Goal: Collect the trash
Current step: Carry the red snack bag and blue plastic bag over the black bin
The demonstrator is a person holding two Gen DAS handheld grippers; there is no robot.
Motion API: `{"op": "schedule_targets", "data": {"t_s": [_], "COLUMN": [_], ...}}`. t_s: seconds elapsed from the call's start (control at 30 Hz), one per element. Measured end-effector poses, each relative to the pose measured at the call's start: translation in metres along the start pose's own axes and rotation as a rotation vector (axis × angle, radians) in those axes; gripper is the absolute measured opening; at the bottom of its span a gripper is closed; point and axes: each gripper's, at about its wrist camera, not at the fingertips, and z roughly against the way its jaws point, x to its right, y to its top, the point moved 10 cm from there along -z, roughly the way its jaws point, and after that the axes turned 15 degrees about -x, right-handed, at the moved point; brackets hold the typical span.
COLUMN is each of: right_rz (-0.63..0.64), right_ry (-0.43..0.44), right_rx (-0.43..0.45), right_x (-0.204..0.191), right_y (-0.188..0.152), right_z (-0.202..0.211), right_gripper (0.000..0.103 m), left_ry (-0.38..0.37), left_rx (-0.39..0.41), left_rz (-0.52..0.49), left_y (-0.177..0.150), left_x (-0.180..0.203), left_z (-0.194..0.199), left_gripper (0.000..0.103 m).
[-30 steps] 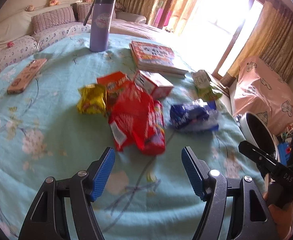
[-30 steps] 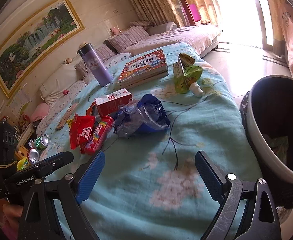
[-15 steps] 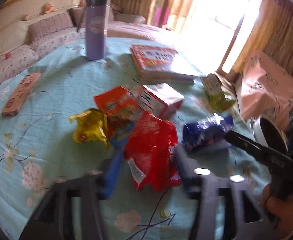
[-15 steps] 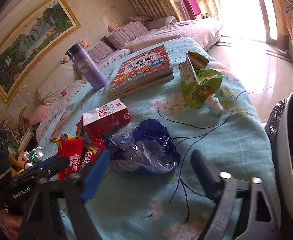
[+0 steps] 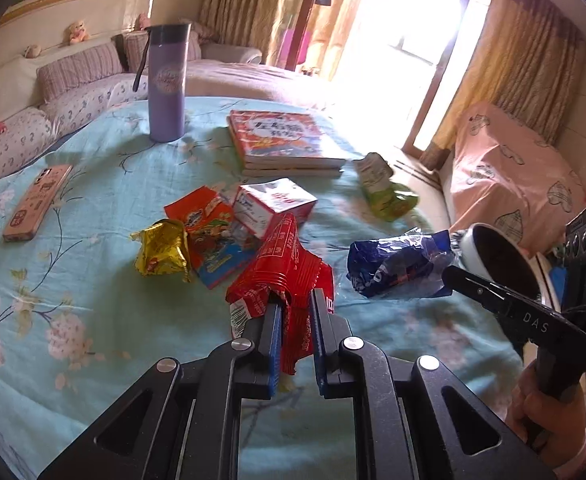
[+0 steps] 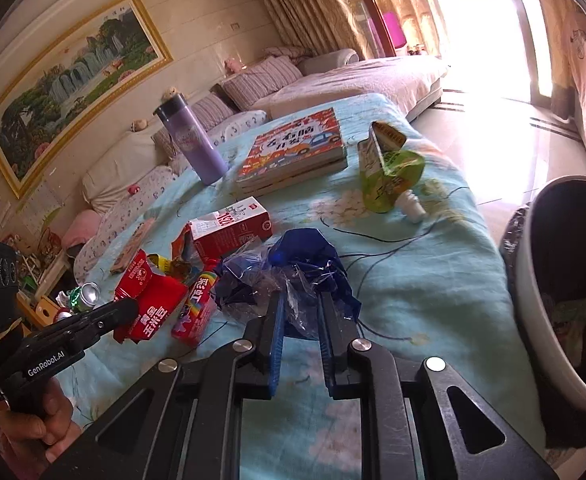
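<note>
Crumpling red wrapper (image 5: 289, 276), blue-clear bag (image 6: 293, 276) between fingers.

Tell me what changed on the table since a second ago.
Both grippers closed from wide open: the left gripper now pinches the red wrapper, the right gripper the blue plastic bag. The bottle, books and carton stayed put.

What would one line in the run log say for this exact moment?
left gripper: shut on red wrapper | right gripper: shut on blue plastic bag | trash bin: beside table, nothing dropped yet
</note>
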Motion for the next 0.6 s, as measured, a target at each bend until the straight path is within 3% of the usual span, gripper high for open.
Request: {"op": "schedule_targets", "data": {"t_s": [0.2, 0.6], "right_rz": [-0.023, -0.076], "right_ry": [-0.013, -0.066], "right_rx": [0.029, 0.106], "right_x": [0.012, 0.053], "right_y": [-0.013, -0.032], "right_z": [0.026, 0.086], "right_gripper": [0.016, 0.015], "left_ry": [-0.05, -0.125], "left_rx": [-0.003, -0.049], "left_rz": [-0.036, -0.16], "left_y": [-0.015, -0.026], "left_x": [0.026, 0.097], "left_z": [0.014, 0.005], "left_gripper": [0.011, 0.011]}}
